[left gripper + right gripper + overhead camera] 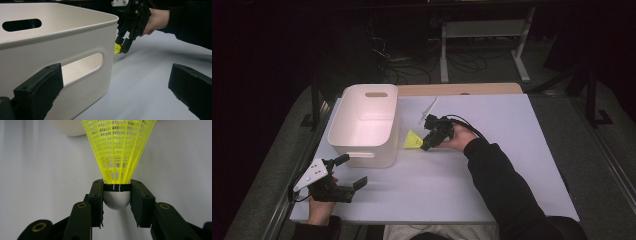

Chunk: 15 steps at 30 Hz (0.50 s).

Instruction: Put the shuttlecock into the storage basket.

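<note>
A yellow plastic shuttlecock (412, 140) with a white cork head (116, 199) lies on the white table just right of a cream bin (364, 125). My right gripper (426, 145) is shut on the shuttlecock's cork, its two jaws pressing the cork's sides below the black band; the yellow skirt (118, 147) fans away toward the bin. In the left gripper view the right gripper (122, 45) holds the yellow shuttlecock (117, 49) past the bin's corner. My left gripper (354, 172) stands open at the table's front left, next to the bin's handle slot (82, 66), with nothing between its jaws.
The cream bin (62, 32) looks empty and fills the table's left side. A white card-like piece (428, 110) lies behind the right gripper. A wooden strip (462, 89) runs along the table's far edge. Table legs and cables lie on the dark floor beyond.
</note>
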{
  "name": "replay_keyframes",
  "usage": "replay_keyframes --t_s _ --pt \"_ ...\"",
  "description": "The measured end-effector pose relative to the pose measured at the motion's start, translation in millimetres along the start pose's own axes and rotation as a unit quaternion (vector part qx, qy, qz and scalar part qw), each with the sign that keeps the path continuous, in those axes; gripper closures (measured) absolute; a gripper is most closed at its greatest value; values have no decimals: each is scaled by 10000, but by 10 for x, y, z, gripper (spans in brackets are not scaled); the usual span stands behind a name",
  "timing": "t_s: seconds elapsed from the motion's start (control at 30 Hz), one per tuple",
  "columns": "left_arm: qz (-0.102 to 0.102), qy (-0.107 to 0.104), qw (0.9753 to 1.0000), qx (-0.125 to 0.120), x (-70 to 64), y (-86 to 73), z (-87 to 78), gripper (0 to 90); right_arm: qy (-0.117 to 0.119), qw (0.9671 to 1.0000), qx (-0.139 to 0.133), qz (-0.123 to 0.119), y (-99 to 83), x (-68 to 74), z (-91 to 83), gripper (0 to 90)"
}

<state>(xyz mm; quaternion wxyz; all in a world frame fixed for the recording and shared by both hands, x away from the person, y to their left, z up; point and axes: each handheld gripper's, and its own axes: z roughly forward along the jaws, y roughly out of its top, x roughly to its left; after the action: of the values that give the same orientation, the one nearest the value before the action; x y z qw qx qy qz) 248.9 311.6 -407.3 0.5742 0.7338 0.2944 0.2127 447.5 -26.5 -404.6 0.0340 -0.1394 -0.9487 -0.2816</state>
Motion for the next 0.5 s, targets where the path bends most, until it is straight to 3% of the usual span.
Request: replay_keyframes --t_s 0.5 --pt "0 7 10000 6 -1 -1 3 0 -173 9998 -134 -40 -1 73 -244 632"
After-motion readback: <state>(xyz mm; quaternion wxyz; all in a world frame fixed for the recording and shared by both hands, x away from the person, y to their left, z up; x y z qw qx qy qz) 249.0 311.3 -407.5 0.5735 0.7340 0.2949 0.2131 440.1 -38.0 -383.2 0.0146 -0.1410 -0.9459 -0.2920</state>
